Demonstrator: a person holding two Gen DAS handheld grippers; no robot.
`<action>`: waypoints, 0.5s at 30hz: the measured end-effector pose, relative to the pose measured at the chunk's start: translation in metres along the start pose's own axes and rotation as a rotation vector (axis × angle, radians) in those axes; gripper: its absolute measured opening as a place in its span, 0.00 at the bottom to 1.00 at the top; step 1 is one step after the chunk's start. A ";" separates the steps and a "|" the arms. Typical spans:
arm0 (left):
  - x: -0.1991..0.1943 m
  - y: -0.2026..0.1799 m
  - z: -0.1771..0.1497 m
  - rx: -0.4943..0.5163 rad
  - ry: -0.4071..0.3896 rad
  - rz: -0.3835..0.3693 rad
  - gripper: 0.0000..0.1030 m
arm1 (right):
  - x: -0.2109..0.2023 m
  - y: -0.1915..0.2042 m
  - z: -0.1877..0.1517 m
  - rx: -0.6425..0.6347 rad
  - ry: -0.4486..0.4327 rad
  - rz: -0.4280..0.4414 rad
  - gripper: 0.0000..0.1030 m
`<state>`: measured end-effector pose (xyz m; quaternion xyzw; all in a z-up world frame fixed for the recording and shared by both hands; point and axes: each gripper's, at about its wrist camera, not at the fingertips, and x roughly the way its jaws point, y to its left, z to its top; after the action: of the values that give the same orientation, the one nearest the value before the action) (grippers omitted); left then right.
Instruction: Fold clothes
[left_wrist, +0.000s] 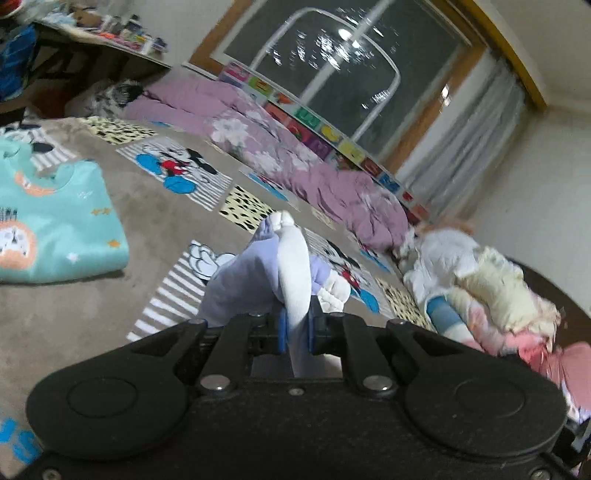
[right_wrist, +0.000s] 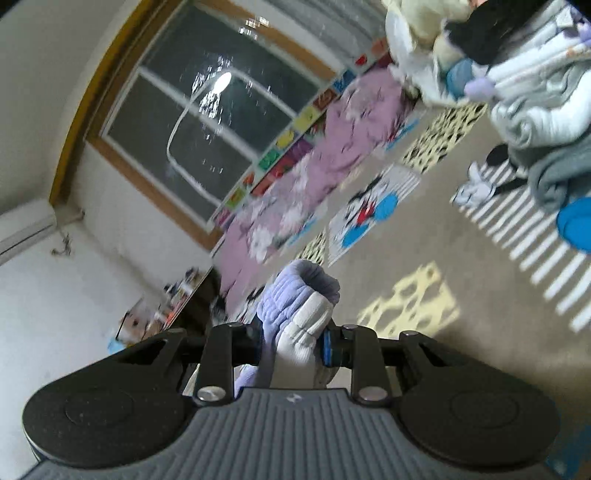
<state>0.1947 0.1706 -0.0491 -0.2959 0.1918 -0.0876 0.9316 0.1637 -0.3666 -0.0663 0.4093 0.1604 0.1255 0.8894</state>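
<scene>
My left gripper is shut on a lavender and white garment, pinching a white band of it between the blue pads; the cloth bunches up in front of the fingers above the bed. My right gripper is shut on the same kind of lavender and white cloth, at a ribbed cuff that stands up from the jaws. A folded teal printed top lies flat on the bed at the left of the left wrist view.
The bed has a brown cartoon-print blanket. A pink duvet lies along the window side. A pile of unfolded clothes sits at the right; it also shows in the right wrist view. A cluttered shelf is at far left.
</scene>
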 end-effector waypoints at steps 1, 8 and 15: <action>0.001 0.006 -0.004 -0.013 -0.007 0.001 0.08 | 0.002 -0.008 -0.002 0.008 -0.003 -0.016 0.27; 0.003 0.056 -0.038 -0.093 0.059 0.081 0.08 | 0.014 -0.067 -0.030 0.071 0.021 -0.147 0.26; -0.019 0.092 -0.063 -0.223 0.113 0.252 0.24 | 0.007 -0.091 -0.059 0.095 0.050 -0.266 0.38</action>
<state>0.1561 0.2174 -0.1439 -0.3655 0.2879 0.0351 0.8845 0.1551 -0.3810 -0.1739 0.4227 0.2413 0.0091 0.8735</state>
